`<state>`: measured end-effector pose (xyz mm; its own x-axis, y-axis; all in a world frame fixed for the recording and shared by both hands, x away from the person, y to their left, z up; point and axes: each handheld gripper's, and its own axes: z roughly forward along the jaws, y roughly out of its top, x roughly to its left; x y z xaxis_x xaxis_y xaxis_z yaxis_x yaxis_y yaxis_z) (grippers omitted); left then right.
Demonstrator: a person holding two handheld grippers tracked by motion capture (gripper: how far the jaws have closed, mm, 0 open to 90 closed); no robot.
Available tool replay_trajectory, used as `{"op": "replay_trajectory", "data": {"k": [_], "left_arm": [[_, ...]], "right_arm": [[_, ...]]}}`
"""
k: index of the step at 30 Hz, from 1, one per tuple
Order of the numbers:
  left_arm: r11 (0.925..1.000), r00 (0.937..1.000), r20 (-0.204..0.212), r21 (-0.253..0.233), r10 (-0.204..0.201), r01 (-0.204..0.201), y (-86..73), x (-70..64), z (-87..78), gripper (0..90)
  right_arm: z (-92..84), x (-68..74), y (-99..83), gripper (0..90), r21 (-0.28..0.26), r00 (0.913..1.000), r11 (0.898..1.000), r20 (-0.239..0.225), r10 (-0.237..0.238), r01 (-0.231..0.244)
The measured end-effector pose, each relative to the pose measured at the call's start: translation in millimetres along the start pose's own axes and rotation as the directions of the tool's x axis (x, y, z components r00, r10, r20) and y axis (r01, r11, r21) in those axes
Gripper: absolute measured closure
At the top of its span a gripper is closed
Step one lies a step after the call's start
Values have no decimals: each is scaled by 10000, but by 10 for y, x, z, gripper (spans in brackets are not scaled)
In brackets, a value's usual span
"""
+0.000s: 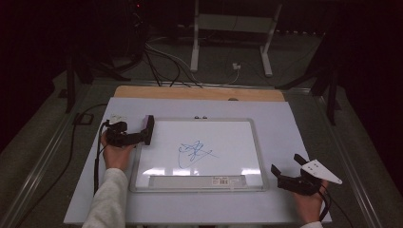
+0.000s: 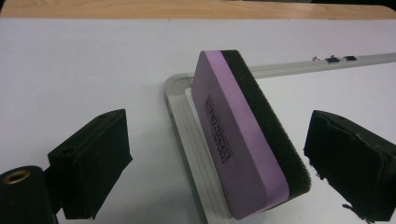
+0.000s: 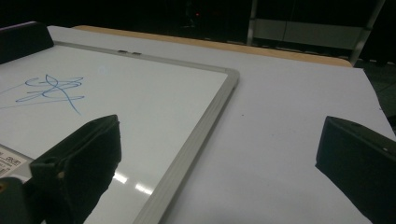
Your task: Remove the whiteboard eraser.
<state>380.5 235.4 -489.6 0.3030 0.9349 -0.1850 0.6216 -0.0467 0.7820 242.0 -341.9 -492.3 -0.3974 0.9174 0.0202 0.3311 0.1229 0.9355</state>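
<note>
1. While the left gripper hovers at the whiteboard's upper left corner, the eraser stands between its two jaws, tilted on its long edge across the board's grey frame.
2. Neither pad presses on the eraser: a clear gap shows on each side, so the jaws stand wide and hold nothing.
3. Seen from the high view, the eraser sits at the tip of the left gripper, at the board's left edge, its purple back toward the hand.
4. Over on the other side, the right gripper rests on the desk just beside the board's lower right corner, jaws spread wide and empty.
5. A blue scribble marks the middle of the board, well apart from the eraser.
6. Print on the eraser's purple face is too small to read.
7. Both left jaws are cut off by the bottom of the left gripper view, and the eraser's lower end is partly cropped there too.
8. Whether the felt side touches the board surface cannot be told.
</note>
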Motion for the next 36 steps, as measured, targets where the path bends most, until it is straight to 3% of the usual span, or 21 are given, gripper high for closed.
{"op": "replay_trajectory", "data": {"k": [16,22,24,27,31,35,36], "left_arm": [[9992,9993,360,393,-76,62,-25,-26,60,208],[9963,9988,471,838,150,-189,-64,-90,144,235],[9971,9983,553,736,157,-198,-64,-106,140,239],[9998,9961,865,101,-188,180,-18,-91,61,242],[9981,9967,583,-243,-557,572,34,-19,-33,292],[9984,9985,177,218,-524,520,16,10,-2,355],[9983,9983,241,272,-529,522,4,8,15,363]], "right_arm": [[2,2,2,2,3,10000,10000,-12,1,-1],[-3,5,4,2,-1,10000,10000,-7,3,-3],[-7,1,5,2,-14,10000,10000,-5,3,-3],[-8,-4,3,2,-10,10000,10000,11,39,-39],[-1,5,4,2,0,10000,10000,-25,3,-3],[3,11,5,2,7,10000,10000,-35,-22,22],[4,12,4,2,24,10000,10000,-37,-5,5]]}}
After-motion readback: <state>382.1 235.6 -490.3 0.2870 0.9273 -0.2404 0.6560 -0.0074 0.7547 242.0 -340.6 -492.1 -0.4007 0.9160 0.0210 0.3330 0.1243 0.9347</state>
